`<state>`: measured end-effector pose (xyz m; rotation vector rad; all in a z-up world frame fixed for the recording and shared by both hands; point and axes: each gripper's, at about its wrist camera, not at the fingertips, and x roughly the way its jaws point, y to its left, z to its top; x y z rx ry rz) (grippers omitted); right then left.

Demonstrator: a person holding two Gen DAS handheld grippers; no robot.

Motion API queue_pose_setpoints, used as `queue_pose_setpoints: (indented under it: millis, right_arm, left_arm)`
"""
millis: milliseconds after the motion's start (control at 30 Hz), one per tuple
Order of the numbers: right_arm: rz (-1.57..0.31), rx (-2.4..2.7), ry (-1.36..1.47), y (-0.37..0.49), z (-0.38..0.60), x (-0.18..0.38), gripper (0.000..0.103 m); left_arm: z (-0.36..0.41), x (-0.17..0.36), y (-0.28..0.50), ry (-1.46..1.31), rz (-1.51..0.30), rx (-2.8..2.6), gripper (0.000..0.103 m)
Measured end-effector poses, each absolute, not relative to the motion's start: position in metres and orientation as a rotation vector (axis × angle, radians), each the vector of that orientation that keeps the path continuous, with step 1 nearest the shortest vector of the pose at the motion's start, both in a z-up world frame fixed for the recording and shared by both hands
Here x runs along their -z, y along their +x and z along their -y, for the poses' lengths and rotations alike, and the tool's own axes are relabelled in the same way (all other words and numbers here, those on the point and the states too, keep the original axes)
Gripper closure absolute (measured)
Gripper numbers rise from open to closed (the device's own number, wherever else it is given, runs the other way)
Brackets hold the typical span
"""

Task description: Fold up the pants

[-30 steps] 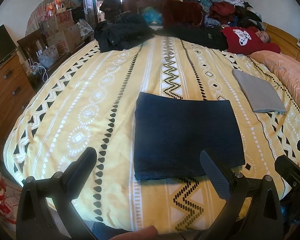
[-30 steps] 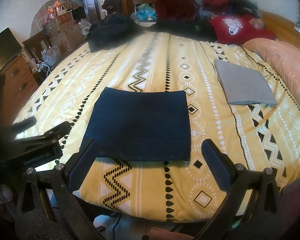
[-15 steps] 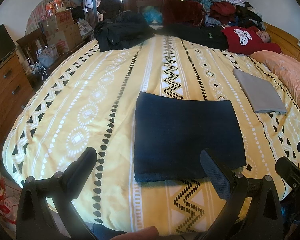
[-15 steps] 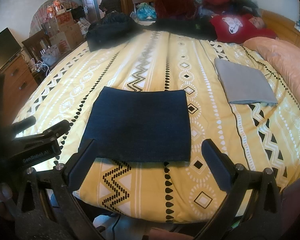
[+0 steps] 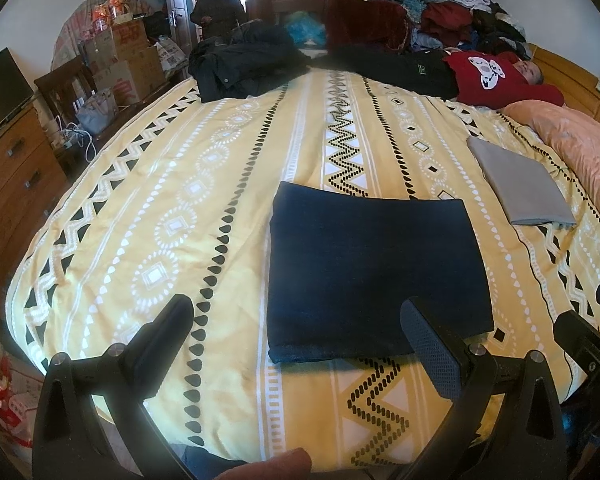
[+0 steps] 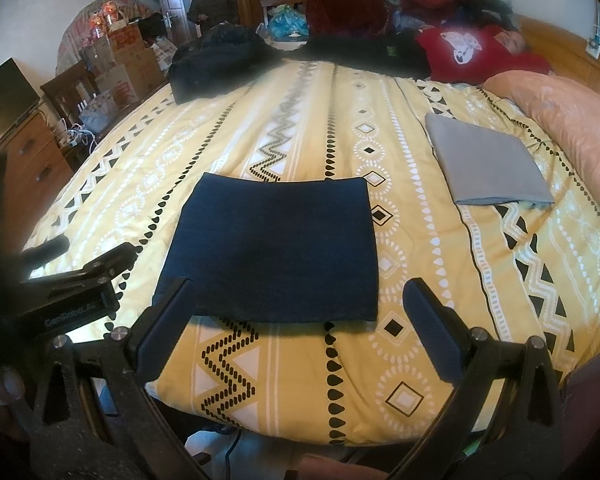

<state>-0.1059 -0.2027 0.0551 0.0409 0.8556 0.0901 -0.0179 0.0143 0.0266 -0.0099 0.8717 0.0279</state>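
Dark navy pants (image 5: 374, 268) lie folded into a flat rectangle on the yellow patterned bedspread (image 5: 204, 184), near the bed's front edge. In the right wrist view the same folded pants (image 6: 272, 248) sit just ahead of my fingers. My left gripper (image 5: 300, 334) is open above the front edge of the bed, its right finger over the pants' near right corner, holding nothing. My right gripper (image 6: 296, 320) is open too, hovering at the pants' near edge without gripping. The left gripper's body (image 6: 72, 284) shows at the left of the right wrist view.
A folded grey cloth (image 5: 520, 184) lies to the right, beside a pink pillow (image 5: 584, 156). Dark jackets (image 5: 240, 60) and a clothes pile (image 5: 440, 12) fill the far side. A person in red (image 5: 500, 76) lies there; another person (image 5: 218, 4) stands in the doorway. A wooden dresser (image 5: 8, 184) stands left.
Both grippers drifted very slightly; the pants stay put. The person in the doorway has turned and stepped a little closer.
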Motion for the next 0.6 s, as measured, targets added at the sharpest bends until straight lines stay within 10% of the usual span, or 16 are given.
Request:
queue_pose_setpoints:
  millis: [600]
  right_arm:
    - [-0.869, -0.099, 0.041, -0.1038, 0.2032, -0.0506, 0.000]
  left_arm:
    - [-0.0141, -0.0239, -0.0187, -0.006, -0.878, -0.033, 0.000]
